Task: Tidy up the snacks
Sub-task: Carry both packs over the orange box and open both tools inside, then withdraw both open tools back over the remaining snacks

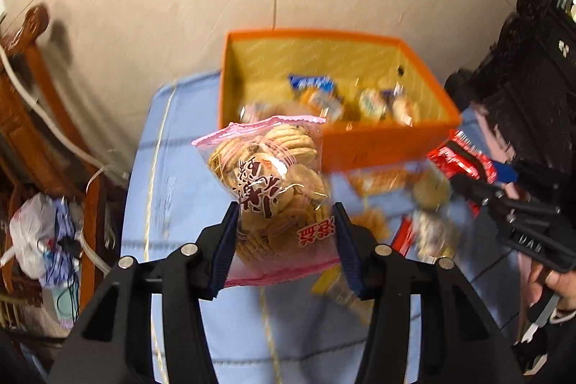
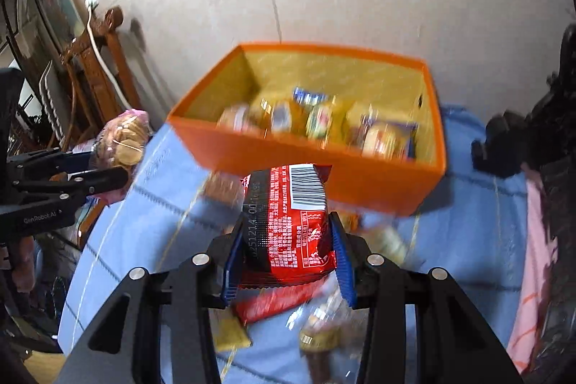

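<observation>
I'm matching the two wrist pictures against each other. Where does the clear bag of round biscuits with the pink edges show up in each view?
Left wrist: the biscuit bag fills the centre, clamped in the left gripper.
Right wrist: the same bag sits at the left edge, beside the blue cloth.
Shared landmark: the orange box of snacks, beyond the bag in both.

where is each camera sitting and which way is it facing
Left wrist: on the left gripper, angled down at its cookie bag; the person's hand shows.
Right wrist: on the right gripper, angled down at its red packet.
Shared: orange box, blue cloth, each other's gripper.
</observation>
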Motion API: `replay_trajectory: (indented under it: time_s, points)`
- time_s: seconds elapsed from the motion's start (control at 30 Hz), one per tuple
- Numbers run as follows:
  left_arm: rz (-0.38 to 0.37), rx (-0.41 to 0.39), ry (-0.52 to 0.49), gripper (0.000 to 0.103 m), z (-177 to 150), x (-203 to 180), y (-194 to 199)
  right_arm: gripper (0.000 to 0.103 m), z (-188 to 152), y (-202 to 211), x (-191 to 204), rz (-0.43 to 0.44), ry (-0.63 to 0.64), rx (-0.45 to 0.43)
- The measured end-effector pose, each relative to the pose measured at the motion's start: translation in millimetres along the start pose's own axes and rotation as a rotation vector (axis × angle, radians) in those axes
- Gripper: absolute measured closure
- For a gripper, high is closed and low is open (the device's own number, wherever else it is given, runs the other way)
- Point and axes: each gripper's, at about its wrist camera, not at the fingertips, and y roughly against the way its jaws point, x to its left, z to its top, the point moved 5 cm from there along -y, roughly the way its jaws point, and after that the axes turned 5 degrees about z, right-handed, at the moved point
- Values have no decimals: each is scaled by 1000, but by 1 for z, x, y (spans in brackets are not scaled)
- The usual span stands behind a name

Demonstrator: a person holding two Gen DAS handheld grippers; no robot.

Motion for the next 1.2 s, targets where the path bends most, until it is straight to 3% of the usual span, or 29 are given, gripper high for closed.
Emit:
replay_trajectory:
  time_s: [0.3, 0.6, 0.73, 0.87, 1.2]
  points:
    - [5, -25, -21, 53, 71, -25, -35, 59, 62, -28, -42, -58, -47, -22]
    - [31, 5, -24, 53, 89, -37, -77, 59, 77, -66, -64, -87, -96, 0]
    - [48, 15, -19, 51, 91, -37, -88, 46, 76, -73, -69, -108, -114, 1]
    - [95, -13, -20, 10, 95, -37, -87, 41, 74, -69, -68, -114, -114, -10]
    - [59, -15, 1, 7, 82, -31, -67, 36, 45, -26, -81, -92, -171, -48]
